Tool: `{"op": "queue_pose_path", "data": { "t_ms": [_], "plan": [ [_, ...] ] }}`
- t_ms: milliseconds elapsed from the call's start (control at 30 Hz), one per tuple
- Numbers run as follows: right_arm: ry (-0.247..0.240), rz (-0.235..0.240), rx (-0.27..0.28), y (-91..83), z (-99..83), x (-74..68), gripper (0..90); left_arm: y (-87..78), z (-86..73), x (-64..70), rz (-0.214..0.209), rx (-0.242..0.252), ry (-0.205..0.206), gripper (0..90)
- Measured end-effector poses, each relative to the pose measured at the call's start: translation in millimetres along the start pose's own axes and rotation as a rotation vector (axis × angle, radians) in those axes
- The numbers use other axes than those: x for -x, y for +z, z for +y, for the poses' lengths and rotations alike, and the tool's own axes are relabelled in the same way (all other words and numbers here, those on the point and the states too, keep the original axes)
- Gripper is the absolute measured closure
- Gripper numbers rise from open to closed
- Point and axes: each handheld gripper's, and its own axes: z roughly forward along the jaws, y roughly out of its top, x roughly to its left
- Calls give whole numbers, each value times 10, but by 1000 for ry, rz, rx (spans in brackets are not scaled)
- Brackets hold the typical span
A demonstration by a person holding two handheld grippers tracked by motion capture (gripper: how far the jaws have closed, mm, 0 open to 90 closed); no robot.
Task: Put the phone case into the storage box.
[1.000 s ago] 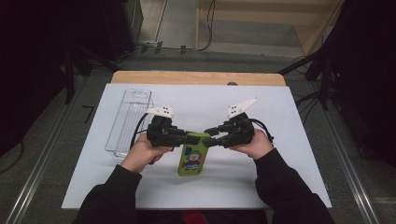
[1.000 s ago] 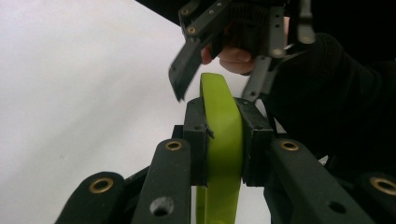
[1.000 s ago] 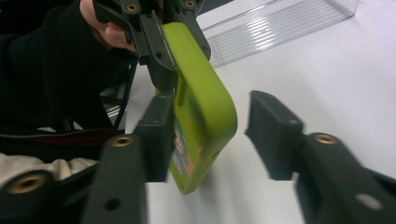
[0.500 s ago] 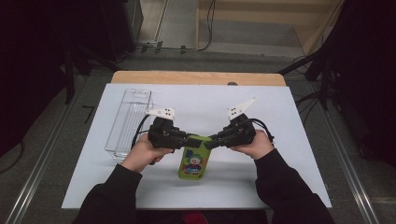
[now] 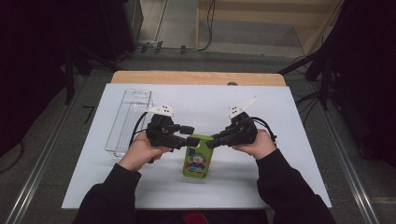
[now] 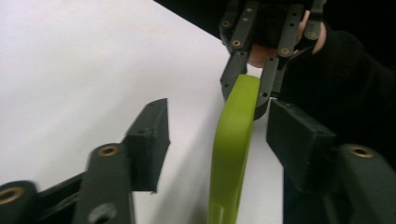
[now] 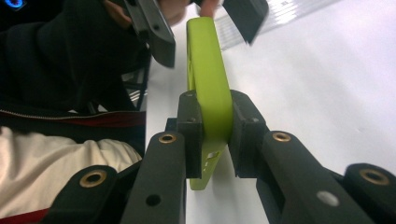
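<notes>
The green phone case (image 5: 197, 162) sits at the middle of the white tabletop (image 5: 280, 182), towards the near side, its long axis running near to far with a slight lean to the right at the far end. Its upper face carries a cartoon clown print; the shell is smooth, glossy lime plastic with rounded corners, and in the gripper views it shows edge-on as a thin curved strip (image 6: 231, 149) (image 7: 208, 88).

The right tool (image 5: 214, 141) is clamped on the case's far right corner, its two black jaws pressed flat against both faces of the shell in the right gripper view. The left tool (image 5: 191, 136) stands with its jaws spread apart at the far left corner; in the left gripper view the case's edge lies between the blocky black pads without touching either.

To the far left, well apart from the case, a clear plastic tray (image 5: 127, 119) lies lengthwise, long, narrow and rectangular.
</notes>
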Motion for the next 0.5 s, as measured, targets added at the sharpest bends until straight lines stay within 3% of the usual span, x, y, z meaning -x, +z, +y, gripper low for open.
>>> {"op": "queue_pose_path", "data": {
  "t_ms": [167,500],
  "plan": [
    [16,-45,-7,-42,5,3,748,-43,8,-29,65,-4,-10,341],
    [72,-122,-8,-97,15,4,747,-37,-26,-81,139,-30,-37,294]
  ]
}}
